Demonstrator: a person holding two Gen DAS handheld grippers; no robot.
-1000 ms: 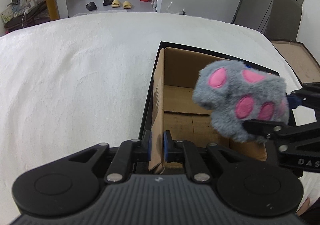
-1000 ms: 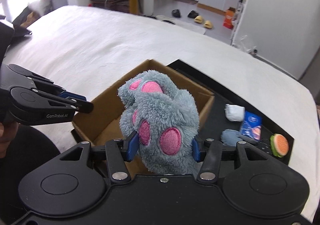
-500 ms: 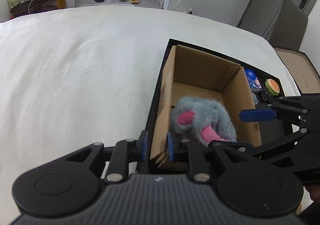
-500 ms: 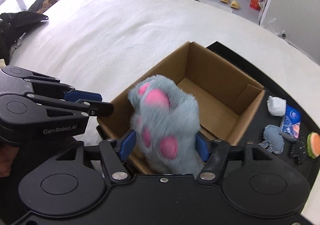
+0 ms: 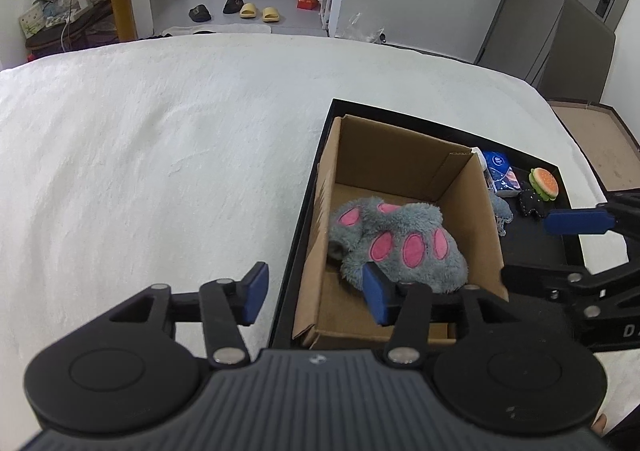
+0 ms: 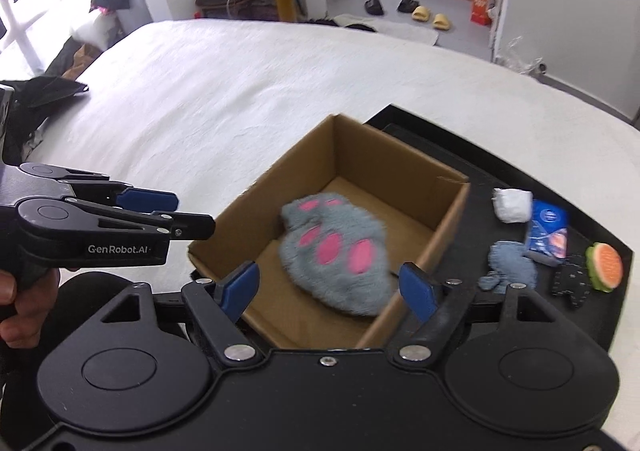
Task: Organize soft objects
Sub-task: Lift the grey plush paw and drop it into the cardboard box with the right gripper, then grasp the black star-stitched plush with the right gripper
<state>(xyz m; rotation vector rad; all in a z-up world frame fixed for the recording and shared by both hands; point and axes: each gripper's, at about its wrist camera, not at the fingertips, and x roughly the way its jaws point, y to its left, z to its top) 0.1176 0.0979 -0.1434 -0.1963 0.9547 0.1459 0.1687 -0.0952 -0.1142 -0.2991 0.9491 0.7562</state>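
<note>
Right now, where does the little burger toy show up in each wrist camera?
Left wrist: burger toy at the right edge, on the black tray past the cardboard box.
Right wrist: burger toy at far right, on the same tray.
Shared landmark: the blue packet lies beside it.

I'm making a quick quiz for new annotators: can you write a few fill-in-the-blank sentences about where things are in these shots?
1. The grey plush paw lies inside the ____ box.
2. The jaws of the right gripper stand ____, holding nothing.
3. The burger toy lies on the ____ tray, outside the box.
4. The oval pads on the plush paw are ____ in colour.

Missing words: cardboard; open; black; pink
</note>
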